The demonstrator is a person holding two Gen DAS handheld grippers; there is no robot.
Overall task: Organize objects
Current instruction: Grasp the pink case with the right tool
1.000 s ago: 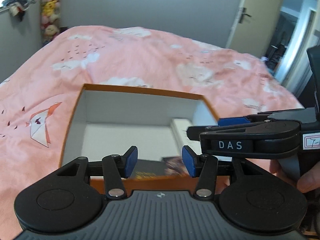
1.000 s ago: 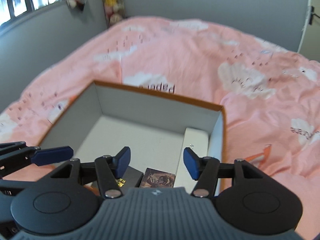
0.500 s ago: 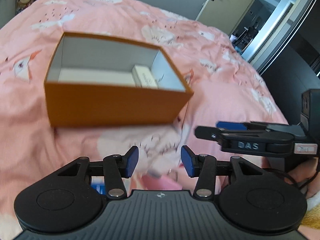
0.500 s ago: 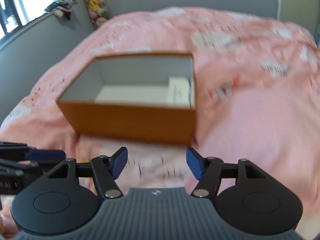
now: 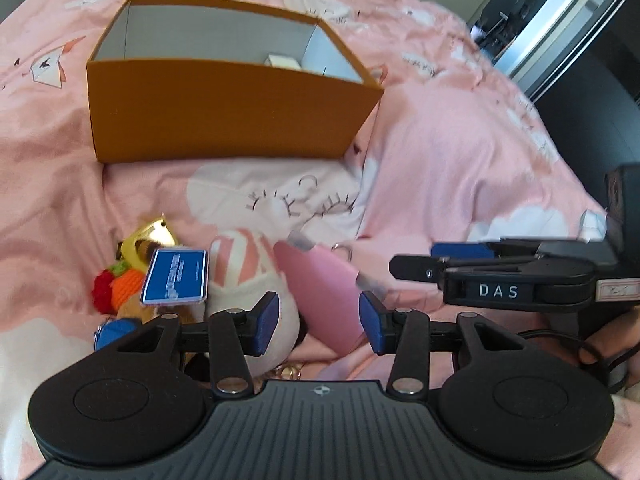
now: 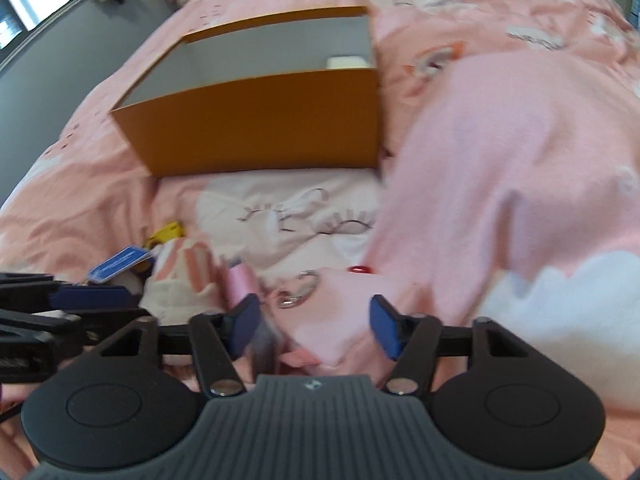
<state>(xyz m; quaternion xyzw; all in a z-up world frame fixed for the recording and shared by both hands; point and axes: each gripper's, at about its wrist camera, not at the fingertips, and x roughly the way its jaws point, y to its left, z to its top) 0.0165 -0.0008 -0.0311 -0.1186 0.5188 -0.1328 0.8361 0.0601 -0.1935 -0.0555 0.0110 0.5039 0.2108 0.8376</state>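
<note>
Step in hand, as judged: picking the next small item off the pile to carry to the open orange cardboard box (image 5: 224,116).

The left gripper (image 5: 318,322) hangs over the pile with its blue pads closing but gripping nothing; the smooth pink rectangular case (image 5: 320,292) lies between and below them. It should drop lower, straddle the case across its narrow width and clamp firmly, as the surface looks slick. It should also avoid snagging the white-and-pink striped plush toy (image 5: 244,268) touching the case's left side.

The right gripper (image 6: 314,330) is likewise empty and closing, over a fold of the pink cloud-print duvet (image 6: 500,152) near a silver metal key ring (image 6: 298,292). Risk: it pinches bedding instead of the ring.

The pile sits on the duvet in front of the box, well apart from it: blue printed card (image 5: 176,278), red and orange crocheted fruit (image 5: 116,288), shiny yellow foil piece (image 5: 148,240). The image is blurred, so details are soft. The box holds one white item (image 5: 282,62) at its right end.
</note>
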